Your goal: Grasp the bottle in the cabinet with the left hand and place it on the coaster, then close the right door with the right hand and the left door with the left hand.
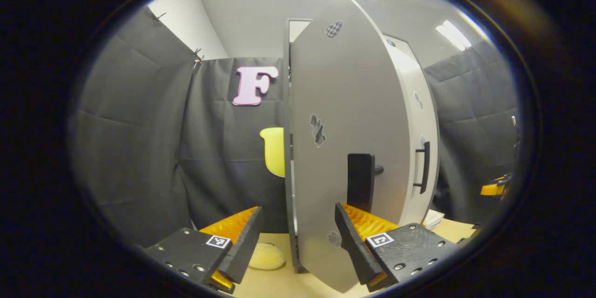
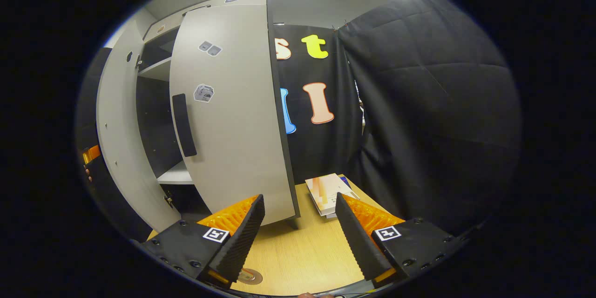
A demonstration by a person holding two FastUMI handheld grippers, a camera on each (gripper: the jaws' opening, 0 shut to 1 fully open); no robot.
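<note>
Left gripper view
Surface: wooden table (image 1: pixel 274 284) before the black cloth wall.
Left door (image 1: pixel 344 149): swung partly out, black handle (image 1: pixel 361 188) facing the camera.
Left gripper (image 1: pixel 298 242): fingers spread apart, holding nothing, straddling the door's lower edge.

Right gripper view
Cabinet (image 2: pixel 153 116): stands open, shelves visible.
Right door (image 2: pixel 233 116): ajar.
Booklets (image 2: pixel 328 193): beside the cabinet.
Right gripper (image 2: pixel 300 235): fingers spread, empty.
Bottle: cannot tell where.

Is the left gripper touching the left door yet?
Cannot tell. In the left gripper view the open left gripper straddles the left door's edge, its right finger overlapping the panel, but no clear contact or gap shows.
</note>
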